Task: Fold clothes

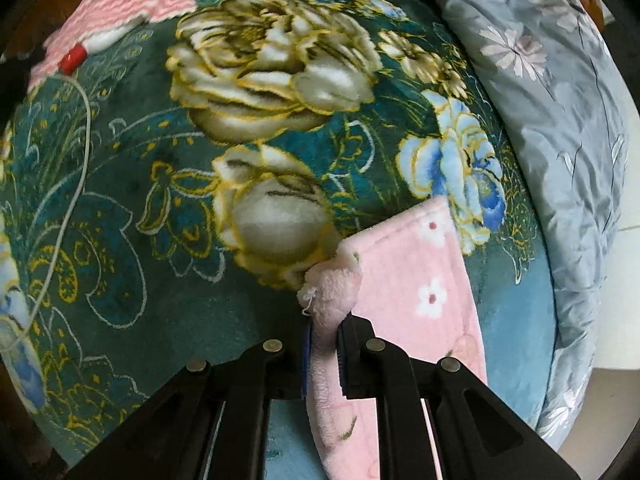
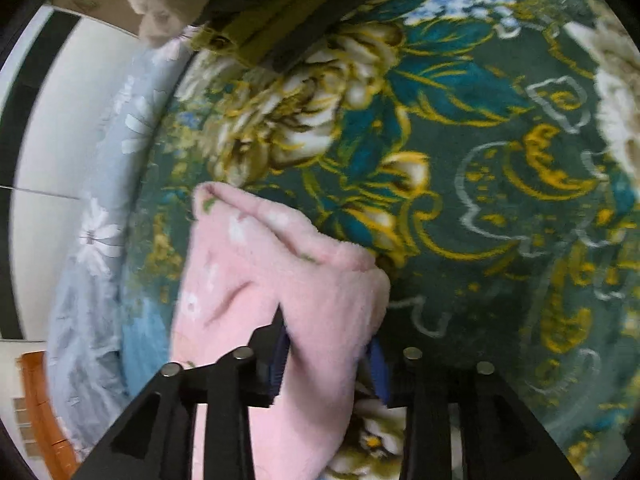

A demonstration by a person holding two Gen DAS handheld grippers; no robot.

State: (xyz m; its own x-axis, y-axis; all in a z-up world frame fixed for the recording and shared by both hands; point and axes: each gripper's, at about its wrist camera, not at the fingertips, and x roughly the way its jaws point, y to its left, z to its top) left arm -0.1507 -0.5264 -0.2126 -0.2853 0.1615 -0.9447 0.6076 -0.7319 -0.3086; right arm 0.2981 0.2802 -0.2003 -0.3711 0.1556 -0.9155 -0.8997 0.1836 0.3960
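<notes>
Folding under way: pink fleece garment [image 1: 404, 276], white-flowered, held above the green floral blanket [image 1: 160, 184]. Left gripper [image 1: 324, 344] pinches one bunched edge; right gripper [image 2: 326, 356] pinches another fold. Next, likely: carry both edges across, lay flat. Grey quilt [image 1: 552, 112] alongside.

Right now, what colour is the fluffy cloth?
Pink with little white flowers, clearest in the left wrist view.
</notes>
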